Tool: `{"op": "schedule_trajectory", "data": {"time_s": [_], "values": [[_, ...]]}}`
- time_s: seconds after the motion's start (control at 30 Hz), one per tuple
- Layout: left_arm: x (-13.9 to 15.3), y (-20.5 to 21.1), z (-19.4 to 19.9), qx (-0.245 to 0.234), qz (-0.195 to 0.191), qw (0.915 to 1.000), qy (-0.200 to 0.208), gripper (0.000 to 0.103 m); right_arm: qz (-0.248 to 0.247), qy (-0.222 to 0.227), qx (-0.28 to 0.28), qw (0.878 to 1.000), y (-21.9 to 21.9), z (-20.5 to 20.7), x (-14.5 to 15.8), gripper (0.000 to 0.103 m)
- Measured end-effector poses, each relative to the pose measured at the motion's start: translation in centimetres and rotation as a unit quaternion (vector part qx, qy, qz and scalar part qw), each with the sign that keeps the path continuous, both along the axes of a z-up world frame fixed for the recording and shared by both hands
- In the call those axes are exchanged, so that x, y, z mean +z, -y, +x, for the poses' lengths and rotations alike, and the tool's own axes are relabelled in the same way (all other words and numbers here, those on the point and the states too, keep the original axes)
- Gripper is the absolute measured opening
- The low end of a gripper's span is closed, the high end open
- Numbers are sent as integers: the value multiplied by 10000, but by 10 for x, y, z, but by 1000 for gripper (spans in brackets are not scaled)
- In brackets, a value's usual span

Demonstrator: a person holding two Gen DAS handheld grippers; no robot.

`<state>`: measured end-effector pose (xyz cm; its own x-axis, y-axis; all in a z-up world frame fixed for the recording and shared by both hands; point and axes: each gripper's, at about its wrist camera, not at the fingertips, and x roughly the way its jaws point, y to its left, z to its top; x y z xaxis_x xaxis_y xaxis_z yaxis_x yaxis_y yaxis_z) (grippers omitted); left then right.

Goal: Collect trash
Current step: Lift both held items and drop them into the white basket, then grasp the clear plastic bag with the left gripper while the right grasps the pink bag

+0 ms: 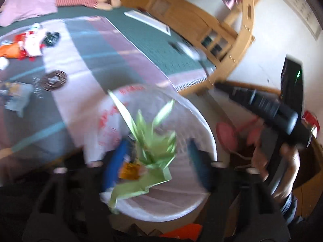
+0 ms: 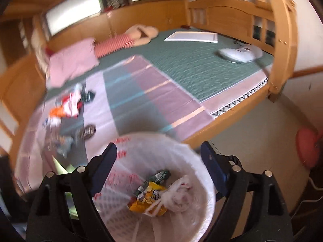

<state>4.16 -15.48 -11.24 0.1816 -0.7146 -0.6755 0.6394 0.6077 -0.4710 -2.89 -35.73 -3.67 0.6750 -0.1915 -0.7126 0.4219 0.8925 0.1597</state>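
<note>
Overhead, crumpled green wrapper [image 1: 155, 139], bag-lined bin [image 1: 203, 199]

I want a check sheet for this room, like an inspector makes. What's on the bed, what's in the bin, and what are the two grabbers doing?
Surface: green quilted bed cover with a striped pink and grey plastic sheet spread on it.
Job's things: round bin with a white plastic liner beside the bed; inside, a yellow snack packet and a crumpled white bag; a green crinkled wrapper over the bin.
Clutter: red, orange and white wrappers on the sheet.
Grippers: left gripper open, green wrapper between its fingers, grip unclear from blur; right gripper open, empty, above the bin.
Cables: white cord on the floor.
Surroundings: wooden bed frame, pink pillow.
</note>
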Motion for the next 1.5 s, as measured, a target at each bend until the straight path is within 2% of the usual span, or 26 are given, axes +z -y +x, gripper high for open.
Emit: {"op": "schedule_trajectory", "data": {"time_s": [0.07, 0.13, 0.2, 0.23, 0.3, 0.33, 0.47, 0.57, 0.67, 0.7, 0.73, 0.77, 0.8, 0.83, 0.87, 0.93, 1.07, 1.17, 1.23, 1.3, 1.4, 1.5], "values": [[-2, 3, 2, 132, 86, 9998, 101, 83, -36, 7, -49, 10000, 4, -1, 2, 85], [-1, -11, 18, 725, 239, 9967, 289, 88, 18, 14, -33, 10000, 9, -1, -1, 86], [-2, -39, 48, 1552, 307, 9872, 203, 90, 150, 31, 57, 9999, 11, 8, -5, 86], [-5, -52, 63, 1952, 377, 9800, 61, 90, 200, 31, 140, 9997, 10, 14, -7, 86], [-18, -85, 104, 2871, 621, 9552, -356, 90, 234, 9, 310, 9992, 5, 26, -10, 86], [-26, -101, 127, 3278, 801, 9401, -482, 90, 243, -12, 419, 9988, 1, 36, -11, 86], [-52, -125, 189, 3898, 1423, 9077, -623, 91, 469, -86, 926, 9946, -16, 77, -14, 86], [-74, -139, 215, 4080, 1609, 8951, -801, 91, 737, -230, 1459, 9863, -39, 129, -18, 86], [-94, -143, 223, 4149, 1663, 8915, -739, 88, 836, -317, 1915, 9774, -67, 185, -20, 86], [-101, -141, 225, 4145, 1856, 8874, -788, 83, 854, -302, 2033, 9749, -75, 200, -21, 86], [-106, -140, 231, 4113, 1948, 8863, -855, 71, 866, -277, 2152, 9723, -85, 221, -22, 86], [-106, -139, 232, 4069, 1977, 8880, -829, 69, 929, -247, 2267, 9692, -96, 243, -25, 86], [-103, -139, 232, 4052, 1944, 8903, -732, 65, 1016, -239, 2340, 9666, -105, 260, -28, 86], [-102, -141, 232, 4048, 1927, 8913, -681, 53, 1145, -268, 2434, 9628, -117, 282, -34, 86], [-102, -144, 232, 4062, 1956, 8902, -662, 46, 1279, -326, 2516, 9588, -129, 306, -41, 86], [-102, -154, 233, 4154, 1859, 8879, -678, 40, 1438, -396, 2563, 9550, -150, 346, -55, 86], [-95, -178, 226, 4571, 1690, 8718, -495, 37, 1749, -783, 2512, 9488, -189, 420, -93, 86], [-75, -194, 217, 4886, 1471, 8600, -22, 37, 1784, -1109, 2156, 9536, -199, 450, -121, 87], [-70, -199, 214, 4947, 1467, 8565, 156, 36, 1707, -1270, 2021, 9560, -204, 460, -137, 85], [-66, -204, 211, 4976, 1388, 8557, 280, 36, 1589, -1309, 2094, 9559, -208, 459, -143, 54], [-57, -201, 205, 5032, 1481, 8495, 558, 35, 1176, -1339, 2403, 9542, -215, 448, -138, 35], [-47, -190, 196, 4945, 1593, 8495, 919, 35, 741, -1235, 2654, 9533, -215, 424, -119, 31]]}}
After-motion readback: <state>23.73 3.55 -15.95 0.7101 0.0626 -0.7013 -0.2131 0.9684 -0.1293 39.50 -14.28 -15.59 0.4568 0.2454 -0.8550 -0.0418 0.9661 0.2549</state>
